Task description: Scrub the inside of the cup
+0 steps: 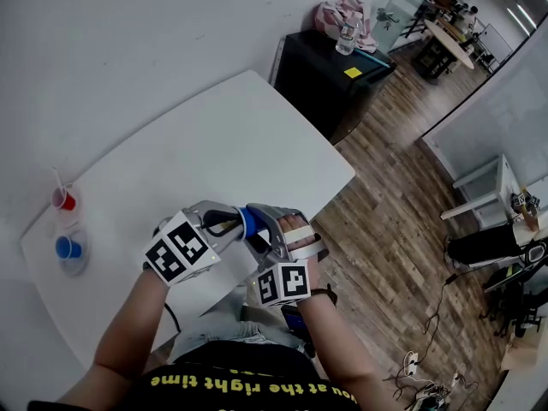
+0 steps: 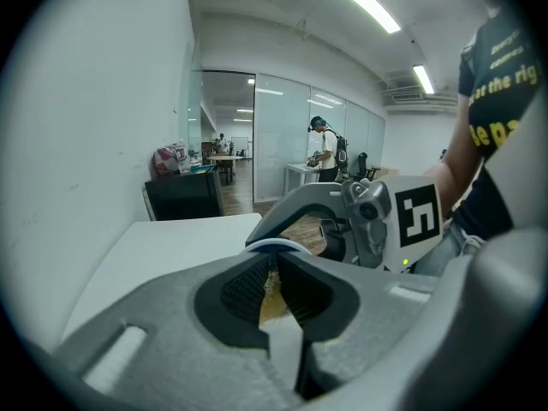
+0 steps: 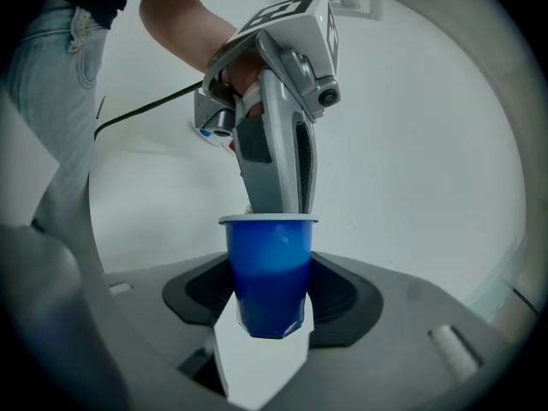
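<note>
Right hand-held gripper (image 3: 268, 294) pinches the blue cup (image 3: 269, 264) by its sides, at the counter's (image 1: 214, 144) near edge. Left hand-held gripper (image 2: 274, 264) — jaws nearly together on a tan scrubbing piece (image 2: 268, 296) — has its tips in the cup's mouth. Farther off on the counter: red cup (image 1: 64, 200), second blue cup (image 1: 68, 248).

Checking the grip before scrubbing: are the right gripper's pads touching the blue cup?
Touching. The right gripper view shows the pads of the right gripper pressed against both sides of the blue cup.
</note>
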`<state>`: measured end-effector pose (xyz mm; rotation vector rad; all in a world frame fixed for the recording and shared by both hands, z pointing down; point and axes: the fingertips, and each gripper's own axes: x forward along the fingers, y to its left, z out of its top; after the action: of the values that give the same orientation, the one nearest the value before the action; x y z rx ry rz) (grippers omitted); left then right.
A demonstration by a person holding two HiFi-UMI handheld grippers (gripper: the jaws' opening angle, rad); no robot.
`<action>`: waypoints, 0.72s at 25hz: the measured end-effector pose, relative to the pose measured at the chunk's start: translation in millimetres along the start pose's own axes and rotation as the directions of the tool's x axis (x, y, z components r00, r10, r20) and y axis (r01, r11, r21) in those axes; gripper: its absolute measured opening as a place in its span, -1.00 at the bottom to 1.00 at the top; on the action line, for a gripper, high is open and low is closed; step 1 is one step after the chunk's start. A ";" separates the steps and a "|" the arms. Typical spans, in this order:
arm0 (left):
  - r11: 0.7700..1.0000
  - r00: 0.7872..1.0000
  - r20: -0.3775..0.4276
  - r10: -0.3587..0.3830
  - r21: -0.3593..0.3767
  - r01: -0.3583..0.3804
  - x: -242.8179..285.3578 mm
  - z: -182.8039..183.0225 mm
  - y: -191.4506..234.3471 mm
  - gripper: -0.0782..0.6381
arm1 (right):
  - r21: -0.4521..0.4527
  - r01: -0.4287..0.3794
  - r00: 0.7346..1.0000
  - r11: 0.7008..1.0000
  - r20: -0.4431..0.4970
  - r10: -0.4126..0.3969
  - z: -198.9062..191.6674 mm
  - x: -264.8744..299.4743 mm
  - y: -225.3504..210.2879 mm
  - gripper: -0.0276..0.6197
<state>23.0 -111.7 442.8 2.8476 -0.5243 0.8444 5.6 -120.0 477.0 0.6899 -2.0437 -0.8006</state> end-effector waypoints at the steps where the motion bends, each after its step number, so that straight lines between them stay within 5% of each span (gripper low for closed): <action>1: 1.000 1.000 -0.002 -0.007 -0.003 0.007 1.0 -0.5 -0.8 -0.70 | -0.001 -0.001 1.000 1.000 0.001 0.001 -0.9 0.3 0.0 -0.10; 5: 0.999 0.999 -0.021 -0.040 -0.001 0.040 2.2 -3.8 -5.7 -0.70 | 0.005 -0.018 1.000 1.000 0.011 0.018 -1.9 0.9 2.4 -0.10; 18: 0.984 0.999 -0.044 -0.025 0.177 0.033 -3.4 -7.4 -13.4 -0.65 | 0.041 -0.039 0.999 0.998 0.033 0.038 4.4 1.6 9.9 -0.09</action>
<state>21.4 -96.6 446.8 2.9810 -0.4209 0.9898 -0.8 -113.4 483.0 0.6622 -2.1014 -0.7535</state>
